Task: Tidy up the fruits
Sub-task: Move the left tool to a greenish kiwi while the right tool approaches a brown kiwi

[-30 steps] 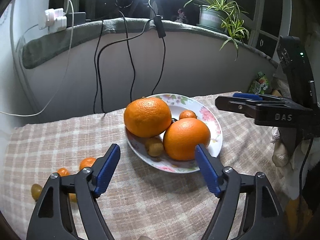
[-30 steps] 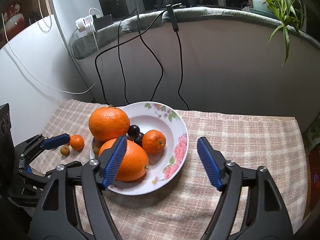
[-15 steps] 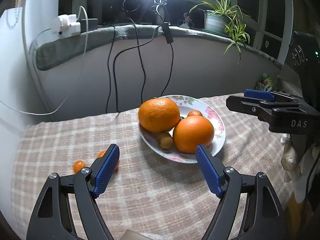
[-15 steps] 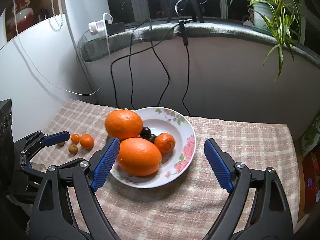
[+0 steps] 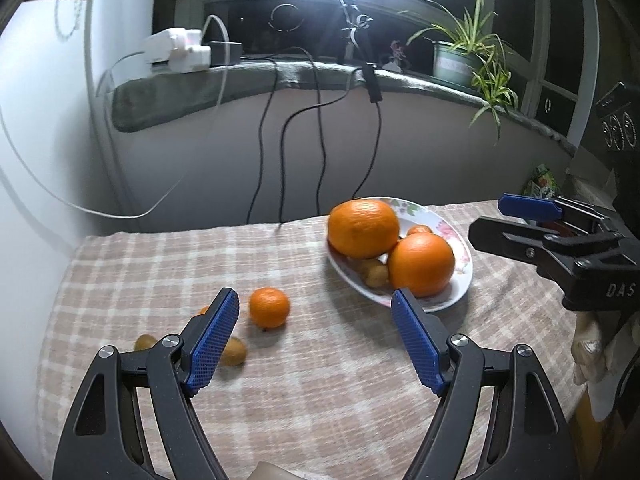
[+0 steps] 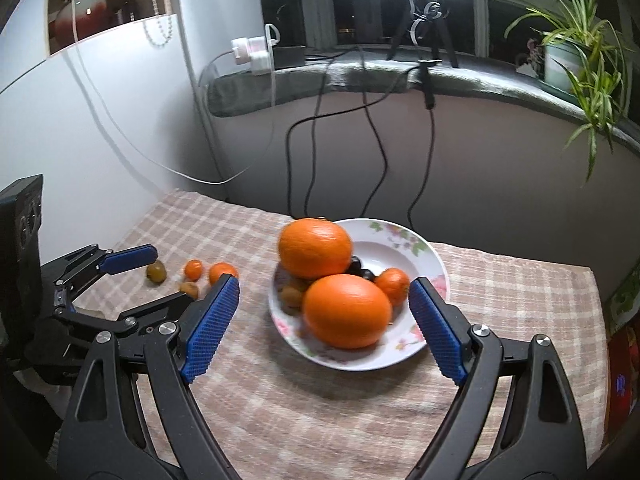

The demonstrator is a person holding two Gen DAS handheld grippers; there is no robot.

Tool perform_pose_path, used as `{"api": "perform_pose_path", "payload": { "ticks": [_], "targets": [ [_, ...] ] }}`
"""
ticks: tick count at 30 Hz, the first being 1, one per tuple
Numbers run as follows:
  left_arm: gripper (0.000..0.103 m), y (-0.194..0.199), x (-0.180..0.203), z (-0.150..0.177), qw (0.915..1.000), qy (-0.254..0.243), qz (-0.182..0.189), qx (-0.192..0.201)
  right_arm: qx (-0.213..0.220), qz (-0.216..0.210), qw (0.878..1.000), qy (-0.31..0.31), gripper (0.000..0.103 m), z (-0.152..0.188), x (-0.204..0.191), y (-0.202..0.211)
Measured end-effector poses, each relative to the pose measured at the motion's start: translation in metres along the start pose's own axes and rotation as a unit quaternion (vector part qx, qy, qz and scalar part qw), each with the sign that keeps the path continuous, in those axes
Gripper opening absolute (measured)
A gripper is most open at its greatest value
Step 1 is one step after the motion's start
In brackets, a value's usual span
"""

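Note:
A flowered white plate (image 5: 460, 280) (image 6: 432, 256) holds two big oranges (image 5: 363, 229) (image 6: 346, 311), a small mandarin (image 6: 393, 281), small brown fruits (image 5: 374, 273) and dark fruits (image 6: 356, 267). On the checked cloth left of the plate lie a mandarin (image 5: 269, 307) (image 6: 222, 273), a smaller one (image 6: 193, 269) and small brown fruits (image 5: 233, 351) (image 6: 156, 271). My left gripper (image 5: 316, 336) is open and empty above the cloth, just right of the loose fruits. My right gripper (image 6: 324, 320) is open and empty, in front of the plate.
The checked cloth (image 5: 320, 400) covers the table. Black cables (image 5: 320, 140) hang down the curved wall behind. A potted plant (image 6: 568, 52) and a power strip (image 5: 176, 50) sit on the ledge. A green packet (image 5: 542, 184) lies at the table's far right.
Both grippers have pulled back and up from the plate. The left one has swung left, so the loose fruits on the cloth now show between and beside its fingers.

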State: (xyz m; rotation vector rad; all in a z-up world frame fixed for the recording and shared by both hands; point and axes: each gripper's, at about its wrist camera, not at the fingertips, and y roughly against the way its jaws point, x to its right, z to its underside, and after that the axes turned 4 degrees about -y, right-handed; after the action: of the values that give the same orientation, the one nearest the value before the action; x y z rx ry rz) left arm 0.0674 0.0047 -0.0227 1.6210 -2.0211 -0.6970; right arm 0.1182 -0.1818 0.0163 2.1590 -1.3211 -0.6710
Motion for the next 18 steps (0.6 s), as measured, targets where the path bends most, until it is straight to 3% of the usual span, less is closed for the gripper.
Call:
{"api": "perform_pose_path", "payload": {
  "ticks": [18],
  "targets": [
    [0.078, 0.015, -0.083, 0.046, 0.9966, 0.065, -0.042, -0.027, -0.049, -0.073, 0.995, 0.053, 0.089, 0.016, -0.071, -0.042]
  ]
}}
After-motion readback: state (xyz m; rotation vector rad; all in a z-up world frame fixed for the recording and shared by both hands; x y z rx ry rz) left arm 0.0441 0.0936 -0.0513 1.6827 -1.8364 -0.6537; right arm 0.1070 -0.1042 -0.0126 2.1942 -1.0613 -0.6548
